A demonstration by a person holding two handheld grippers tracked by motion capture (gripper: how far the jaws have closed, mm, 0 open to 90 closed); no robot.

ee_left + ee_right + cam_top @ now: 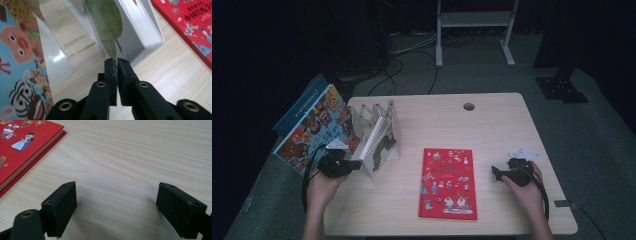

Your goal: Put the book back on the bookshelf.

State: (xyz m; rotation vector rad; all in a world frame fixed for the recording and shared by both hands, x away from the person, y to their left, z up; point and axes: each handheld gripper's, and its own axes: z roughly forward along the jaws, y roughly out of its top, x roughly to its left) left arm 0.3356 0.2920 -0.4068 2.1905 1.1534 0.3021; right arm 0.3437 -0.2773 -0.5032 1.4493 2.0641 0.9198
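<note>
Two claws: my left claw [115,60] nearly together, pinching green book [107,27] edge in rack [377,117], worktop's left; right claw [116,206] apart, idle near red book [448,182]. Lift slowly, keep upright.

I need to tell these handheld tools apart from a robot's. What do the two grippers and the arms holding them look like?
Both the left gripper and the right gripper are black, each with two blocky jaws, brass-coloured pivot rings, a grey three-cornered plate on top and a trailing black cable. The forearms show no sleeves.
</note>
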